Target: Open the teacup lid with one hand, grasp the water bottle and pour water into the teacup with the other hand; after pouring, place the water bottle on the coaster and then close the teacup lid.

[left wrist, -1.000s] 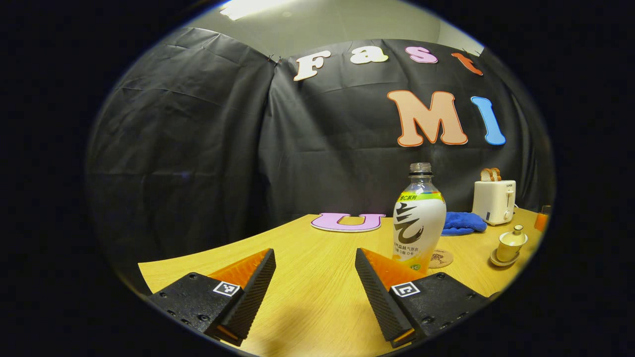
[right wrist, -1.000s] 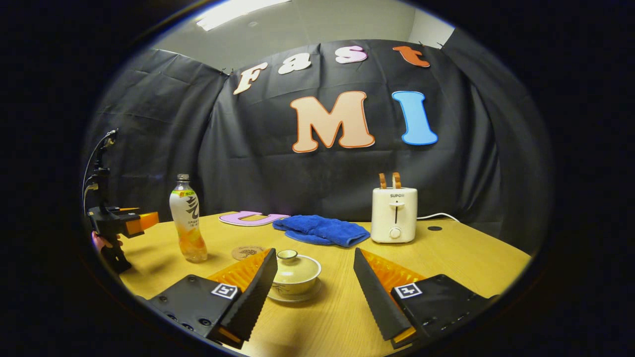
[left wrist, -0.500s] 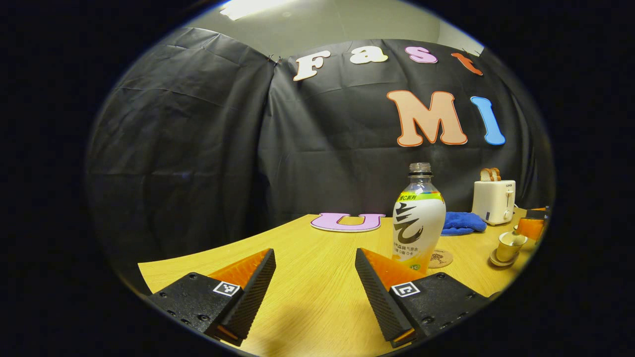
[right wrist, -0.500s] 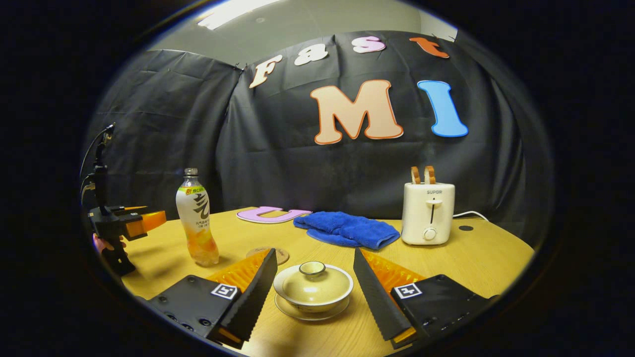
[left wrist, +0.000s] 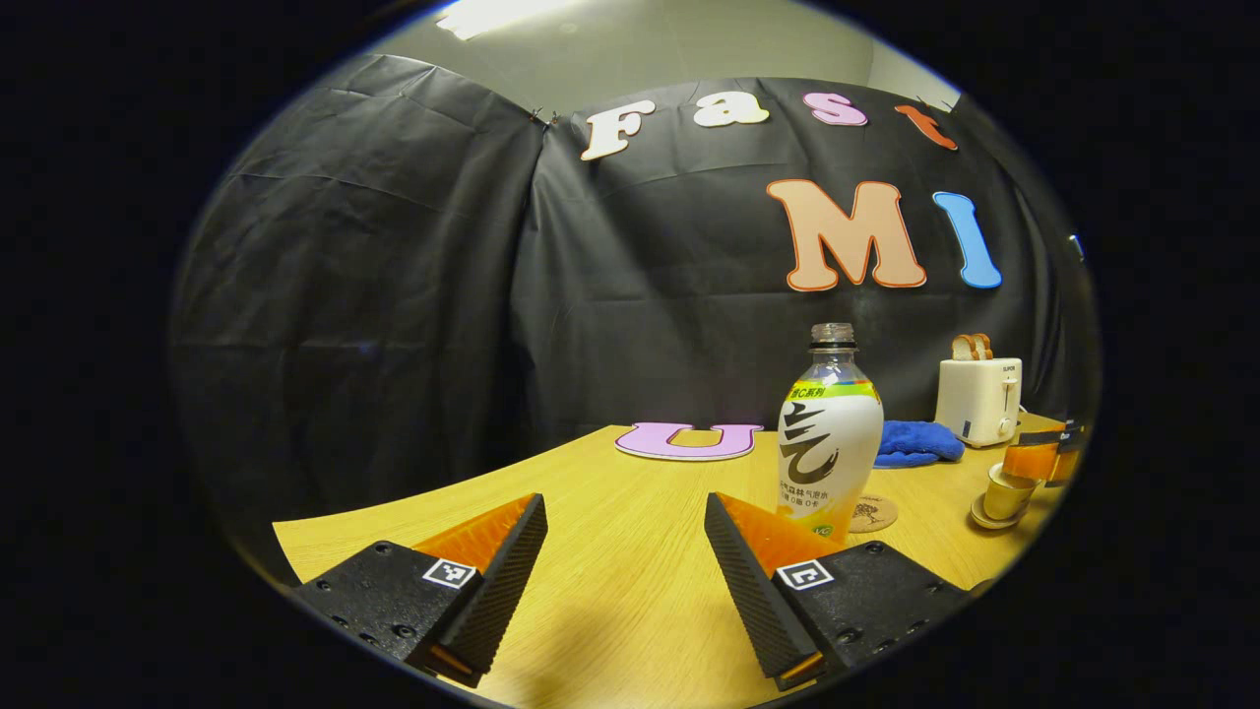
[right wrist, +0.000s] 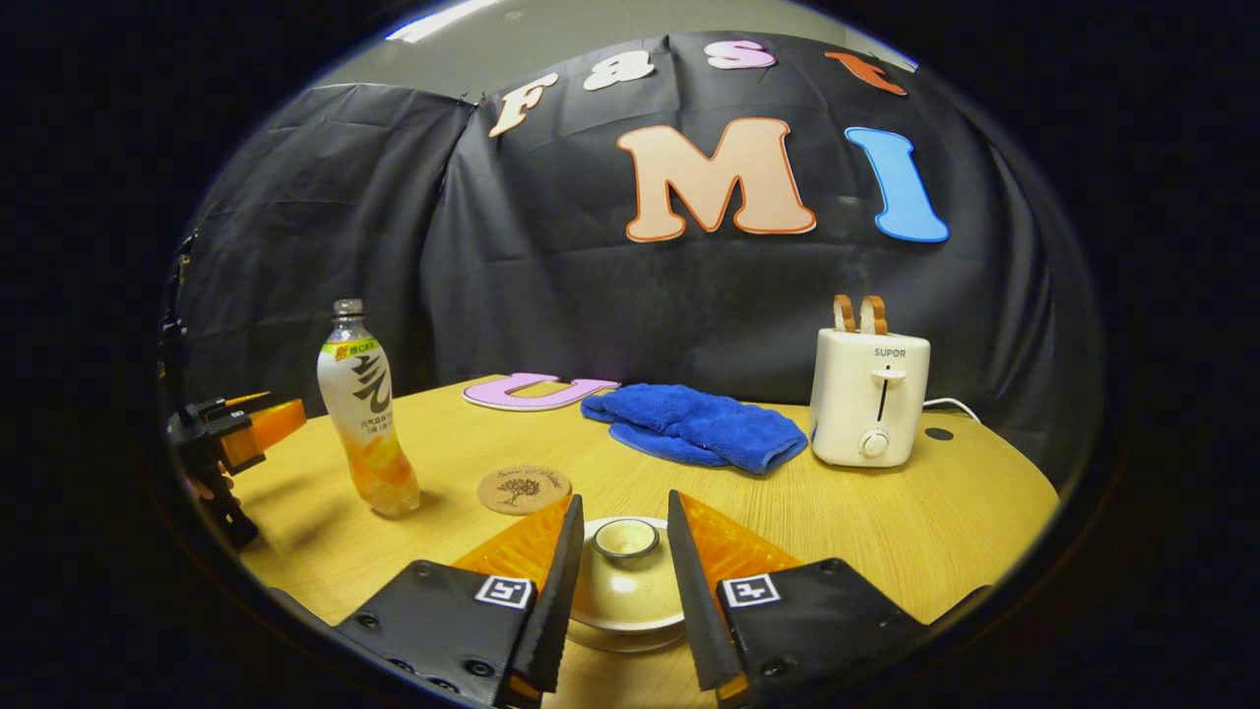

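Pale ceramic makes up the teacup [right wrist: 627, 591], which sits on its saucer on the wooden table [right wrist: 886, 512] with its round-knobbed lid [right wrist: 626, 539] still on, so its contents are hidden. The right gripper [right wrist: 622, 551] has its ribbed fingers narrowed to either side of the lid knob, just beside it; whether they touch it I cannot tell. The clear plastic water bottle [right wrist: 366, 409] stands upright and uncapped, orange-tinted liquid filling its lower part. The round cork coaster [right wrist: 524, 488] lies bare between bottle and cup. Behind are a soft blue cloth [right wrist: 694, 425] and a boxy white toaster [right wrist: 870, 394] holding two slices. The left gripper [left wrist: 625, 532] hovers wide open and empty over the table, the bottle [left wrist: 830, 438] just beyond its right finger
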`<state>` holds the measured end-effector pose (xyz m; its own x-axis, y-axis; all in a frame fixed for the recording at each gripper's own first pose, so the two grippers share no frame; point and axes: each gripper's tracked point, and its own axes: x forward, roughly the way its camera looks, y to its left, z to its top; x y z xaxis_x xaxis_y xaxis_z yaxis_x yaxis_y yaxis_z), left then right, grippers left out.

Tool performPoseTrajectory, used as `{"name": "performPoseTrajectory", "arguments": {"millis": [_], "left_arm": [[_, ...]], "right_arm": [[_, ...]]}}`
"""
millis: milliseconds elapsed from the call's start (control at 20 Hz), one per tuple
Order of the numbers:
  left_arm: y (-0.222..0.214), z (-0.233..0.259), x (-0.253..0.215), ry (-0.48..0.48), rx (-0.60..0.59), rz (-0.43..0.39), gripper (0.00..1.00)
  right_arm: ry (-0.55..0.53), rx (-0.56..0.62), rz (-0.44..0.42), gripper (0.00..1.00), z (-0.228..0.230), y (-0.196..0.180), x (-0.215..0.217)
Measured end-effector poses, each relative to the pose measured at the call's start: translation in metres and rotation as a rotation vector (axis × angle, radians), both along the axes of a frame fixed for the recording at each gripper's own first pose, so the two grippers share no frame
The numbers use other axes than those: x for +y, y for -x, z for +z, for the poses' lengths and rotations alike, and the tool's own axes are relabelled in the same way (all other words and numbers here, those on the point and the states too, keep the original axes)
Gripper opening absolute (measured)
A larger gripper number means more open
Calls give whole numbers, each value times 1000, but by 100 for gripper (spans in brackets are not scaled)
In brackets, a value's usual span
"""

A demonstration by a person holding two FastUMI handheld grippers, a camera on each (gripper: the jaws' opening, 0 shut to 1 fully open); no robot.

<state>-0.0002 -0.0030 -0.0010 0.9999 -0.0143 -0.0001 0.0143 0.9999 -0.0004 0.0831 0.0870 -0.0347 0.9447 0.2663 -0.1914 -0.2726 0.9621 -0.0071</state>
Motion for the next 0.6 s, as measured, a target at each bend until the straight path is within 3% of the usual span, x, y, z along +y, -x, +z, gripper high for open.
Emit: {"name": "performPoseTrajectory", "arguments": {"millis": [100, 150, 400, 600], "left_arm": [[0, 0, 0, 0, 1, -1, 94], [0, 1, 0, 0, 0, -1, 94], [0, 0, 0, 1, 0, -2, 94], [0, 0, -4, 4, -1, -19, 94]], "right_arm": [[3, -4, 5, 43, -1, -1, 2], [3, -5, 7, 32, 0, 1, 2], [-12, -8, 30, 28, 1, 2, 3], [-35, -64, 33, 30, 11, 6, 2]]}}
